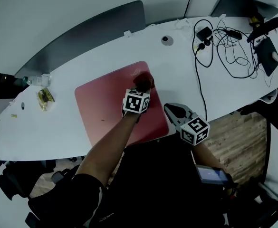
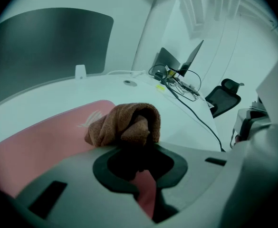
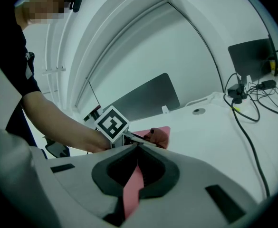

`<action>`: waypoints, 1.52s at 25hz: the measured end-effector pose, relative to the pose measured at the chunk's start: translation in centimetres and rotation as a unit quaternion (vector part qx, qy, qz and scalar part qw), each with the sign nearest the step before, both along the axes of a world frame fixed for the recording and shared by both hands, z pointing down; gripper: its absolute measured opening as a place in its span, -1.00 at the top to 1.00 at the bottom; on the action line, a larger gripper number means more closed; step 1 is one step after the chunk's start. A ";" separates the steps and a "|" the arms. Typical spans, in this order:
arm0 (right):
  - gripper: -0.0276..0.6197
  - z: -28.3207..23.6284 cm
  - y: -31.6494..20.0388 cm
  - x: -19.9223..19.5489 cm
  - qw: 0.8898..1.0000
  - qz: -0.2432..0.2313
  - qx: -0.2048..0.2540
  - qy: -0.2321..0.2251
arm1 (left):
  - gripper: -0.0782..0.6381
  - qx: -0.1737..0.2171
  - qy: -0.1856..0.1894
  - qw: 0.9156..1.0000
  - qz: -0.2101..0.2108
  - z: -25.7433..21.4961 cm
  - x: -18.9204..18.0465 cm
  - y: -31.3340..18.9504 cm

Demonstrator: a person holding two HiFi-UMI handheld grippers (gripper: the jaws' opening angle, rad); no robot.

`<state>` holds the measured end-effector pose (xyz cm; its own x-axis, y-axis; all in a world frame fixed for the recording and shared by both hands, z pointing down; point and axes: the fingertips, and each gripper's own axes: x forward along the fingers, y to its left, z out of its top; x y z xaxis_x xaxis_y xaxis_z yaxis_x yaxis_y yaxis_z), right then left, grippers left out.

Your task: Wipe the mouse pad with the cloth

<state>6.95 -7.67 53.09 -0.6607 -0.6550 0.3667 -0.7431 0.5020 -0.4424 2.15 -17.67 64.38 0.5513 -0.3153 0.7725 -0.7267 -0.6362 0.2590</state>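
left gripper (image 1: pixel 139 90) (image 2: pixel 139 146): jaws clamped on the cloth, marker cube on top, over the upper right part of the mouse pad
cloth (image 1: pixel 143 81) (image 2: pixel 124 122): brown, bunched up in a lump, sticks out past the left gripper's tips, resting on the mouse pad near its far right corner
mouse pad (image 1: pixel 105 103) (image 2: pixel 39 141): pink, large, rounded corners, lies flat on the table a bit skewed to its edge, pale logo near the far corner just beside the cloth
right gripper (image 1: pixel 172 110) (image 3: pixel 138 145): jaws closed together, tips meeting, nothing seen pinched; sits at the pad's right edge, well below the cloth; can't tell if the tips touch the pad or the table
right gripper view: looks across the pad at the left gripper's cube and the cloth; a pink strip of pad shows through the gap under the jaws
table (image 1: pixel 177 65): white, curved
cables (image 1: pixel 224 46): black, tangled, far right of the table, well apart from the pad
laptop (image 2: pixel 177 63): open, by the cables
small yellowish thing (image 1: pixel 45 99): left end of the table, looks like a wrapper, too small to be sure
dark panel (image 1: pixel 91 32): behind the table's far edge
chair (image 2: pixel 222 96): black, beyond the table
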 end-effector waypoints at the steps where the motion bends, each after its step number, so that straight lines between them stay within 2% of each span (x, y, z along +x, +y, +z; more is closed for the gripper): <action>1: 0.83 0.0 0.1 0.2 1.000 0.002 0.000 0.000 | 0.62 -0.001 0.001 1.000 0.016 0.0 0.6 0.4; 6: 0.83 0.0 -0.2 0.3 1.000 0.006 0.001 -0.002 | 0.62 -0.003 0.001 0.995 0.098 -0.1 2.9 3.0; 11: 0.83 0.0 -0.4 -0.6 1.000 -0.003 0.005 -0.004 | 0.62 -0.008 -0.007 0.993 0.122 -0.1 1.8 4.0; 26: 0.83 -0.6 -0.3 -3.9 0.999 -0.042 0.014 0.001 | 0.62 -0.023 -0.023 0.997 0.066 0.2 -6.1 5.0; 38: 0.83 -1.3 -0.1 -5.9 0.998 -0.058 0.021 0.010 | 0.62 -0.025 -0.020 0.999 0.015 0.4 -12.1 5.2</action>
<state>1.06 -7.72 51.78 -0.7264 -0.5891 0.3540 -0.6869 0.6037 -0.4047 -10.00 -12.49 64.80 0.5279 -0.2606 0.8083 -0.7184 -0.6446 0.2614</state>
